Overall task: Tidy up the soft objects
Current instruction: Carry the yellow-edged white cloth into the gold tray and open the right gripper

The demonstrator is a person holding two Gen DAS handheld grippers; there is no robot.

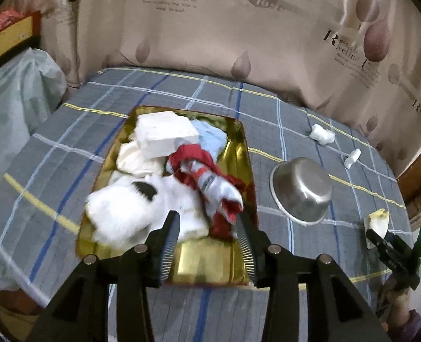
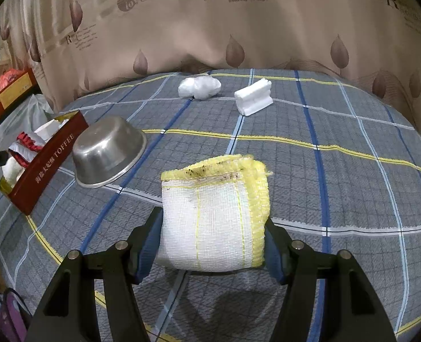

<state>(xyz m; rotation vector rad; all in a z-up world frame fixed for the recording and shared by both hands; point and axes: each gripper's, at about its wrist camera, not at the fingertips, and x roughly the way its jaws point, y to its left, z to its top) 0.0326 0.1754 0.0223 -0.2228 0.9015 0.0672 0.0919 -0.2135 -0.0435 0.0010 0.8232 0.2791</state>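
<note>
black jaws of the left gripper (image 1: pixel 207 245) stand apart over the near end of the gold tray (image 1: pixel 240 142), nothing pinched between the ribbed pads; only bare tray floor shows in the gap. just beyond the left pad a white plush toy (image 1: pixel 119 213) with a dark patch sits blurred at the tray's near-left edge, partly overhanging the rim. beside it, a red and white cloth (image 1: pixel 210 182) lies twisted; further back a white foam block (image 1: pixel 164 136), cream cloth and pale blue cloth fill the far half. right gripper (image 2: pixel 211 245) is clamped on a folded white cloth with yellow edge (image 2: pixel 213 216), blue pads pressing both flanks, the bundle upright above the checked bedcover (image 2: pixel 353 171). judgement: step in hand reads as bringing this cloth over to the tray, seen in the right wrist view as a red-walled tin lettered toffee, off to the left past the upturned steel bowl (image 2: pixel 107 154). to do it well, keep the squeeze steady so the fold does not spring open, carry it clear above the bowl, and let the left tool clear the landing spot. beyond, a crumpled white wad (image 2: pixel 199 87) and small foam piece (image 2: pixel 253 97) lie loose near the curtain (image 2: pixel 210 28), well apart from either tool.
</note>
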